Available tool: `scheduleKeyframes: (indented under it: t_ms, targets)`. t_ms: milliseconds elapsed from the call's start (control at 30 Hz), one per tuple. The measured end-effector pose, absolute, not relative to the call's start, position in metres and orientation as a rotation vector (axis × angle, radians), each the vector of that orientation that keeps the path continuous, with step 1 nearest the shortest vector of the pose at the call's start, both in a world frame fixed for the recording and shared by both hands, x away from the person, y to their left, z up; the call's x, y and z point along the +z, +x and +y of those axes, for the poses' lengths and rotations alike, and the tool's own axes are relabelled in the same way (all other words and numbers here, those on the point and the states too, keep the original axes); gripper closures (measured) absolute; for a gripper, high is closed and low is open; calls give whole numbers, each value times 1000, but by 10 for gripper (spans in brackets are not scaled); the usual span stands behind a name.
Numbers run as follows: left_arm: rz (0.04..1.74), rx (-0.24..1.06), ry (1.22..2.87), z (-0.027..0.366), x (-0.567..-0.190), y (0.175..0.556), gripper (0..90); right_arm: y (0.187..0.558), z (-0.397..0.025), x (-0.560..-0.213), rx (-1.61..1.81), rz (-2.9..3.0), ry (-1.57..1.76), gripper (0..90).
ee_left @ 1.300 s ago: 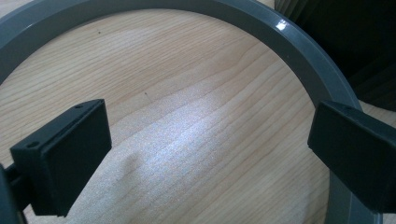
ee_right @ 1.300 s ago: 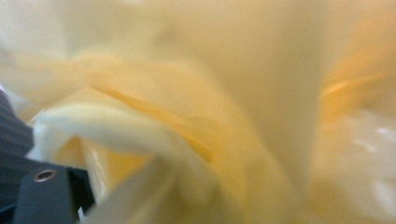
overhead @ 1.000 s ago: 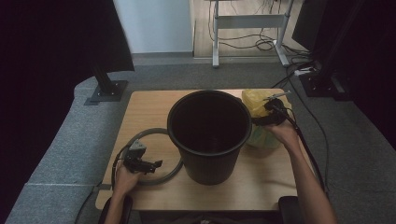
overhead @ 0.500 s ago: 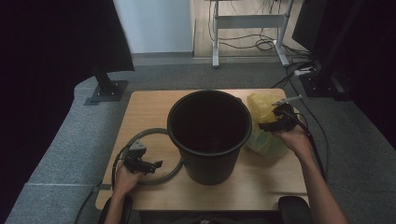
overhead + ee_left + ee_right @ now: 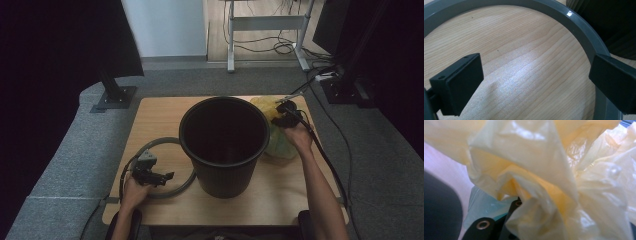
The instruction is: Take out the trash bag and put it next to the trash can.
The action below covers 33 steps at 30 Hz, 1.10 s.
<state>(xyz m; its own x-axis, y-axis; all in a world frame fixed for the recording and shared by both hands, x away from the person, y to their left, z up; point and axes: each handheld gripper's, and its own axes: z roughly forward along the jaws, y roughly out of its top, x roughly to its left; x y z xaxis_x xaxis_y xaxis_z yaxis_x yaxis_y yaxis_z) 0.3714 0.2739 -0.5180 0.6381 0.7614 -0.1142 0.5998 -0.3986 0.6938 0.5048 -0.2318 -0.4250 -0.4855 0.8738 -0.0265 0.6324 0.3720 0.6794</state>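
A black bucket (image 5: 224, 145) stands upright in the middle of the wooden table (image 5: 160, 112). A grey plastic ring (image 5: 172, 142) lies flat at its left. My left gripper (image 5: 165, 176) hovers low over the ring's near part, open; in the left gripper view its jaws (image 5: 536, 77) stand wide apart, the right one above the ring (image 5: 579, 27). My right gripper (image 5: 283, 113) is right of the bucket's rim, shut on a crumpled yellow plastic bag (image 5: 264, 106). The bag (image 5: 541, 170) bunches up over that gripper (image 5: 507, 223).
A pale green bag (image 5: 280, 146) lies on the table under the right hand, also showing as a bluish film (image 5: 482, 206). The bucket wall (image 5: 439, 210) is close at the left of the right gripper. Cables trail off both grippers; grey floor surrounds the table.
The right gripper swung out to the right and nearer with the yellow bag, then came back toward the bucket's rim. The left gripper has stayed still over the ring.
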Motion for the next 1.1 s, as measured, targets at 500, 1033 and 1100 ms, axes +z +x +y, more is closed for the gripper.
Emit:
scheduleKeyframes:
  t_ms: [500, 1033, 1100]
  targets:
    - [1054, 266, 2136, 274, -520, 372, 0, 537, -224, -443, 879, 2168, 1331, 221]
    - [1051, 262, 2133, 274, -519, 372, 0, 494, -241, -409, 911, 2176, 1322, 20]
    - [1059, 270, 2136, 275, -520, 372, 0, 488, -244, -406, 917, 2174, 1320, 20]
